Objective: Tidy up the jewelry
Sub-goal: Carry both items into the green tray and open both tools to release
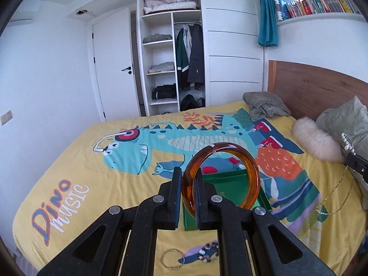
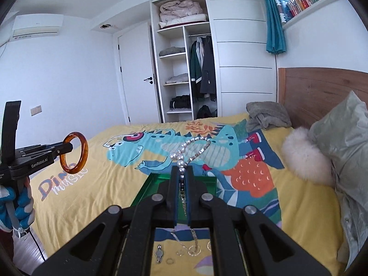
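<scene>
My left gripper [image 1: 188, 179] is shut on an amber bangle [image 1: 250, 172], held upright above the green tray [image 1: 232, 184] on the bed; the left gripper [image 2: 61, 150] and the bangle [image 2: 84, 151] also show at the left of the right wrist view. My right gripper [image 2: 182, 172] is shut on a pearl necklace [image 2: 181, 154] with a thin chain hanging below, above the green tray [image 2: 147, 188]. The necklace [image 1: 347, 142] and its dangling chain show at the right edge of the left wrist view.
Loose jewelry lies on the yellow dinosaur bedspread [image 1: 69, 161] near me: a silver ring bangle [image 1: 171, 258], a beaded piece [image 1: 207, 251], a small watch [image 2: 159, 254], rings and chains [image 2: 195, 248]. A fluffy white cushion [image 2: 303, 154], a pillow [image 2: 345, 133] and grey clothes [image 2: 268, 115] lie by the headboard.
</scene>
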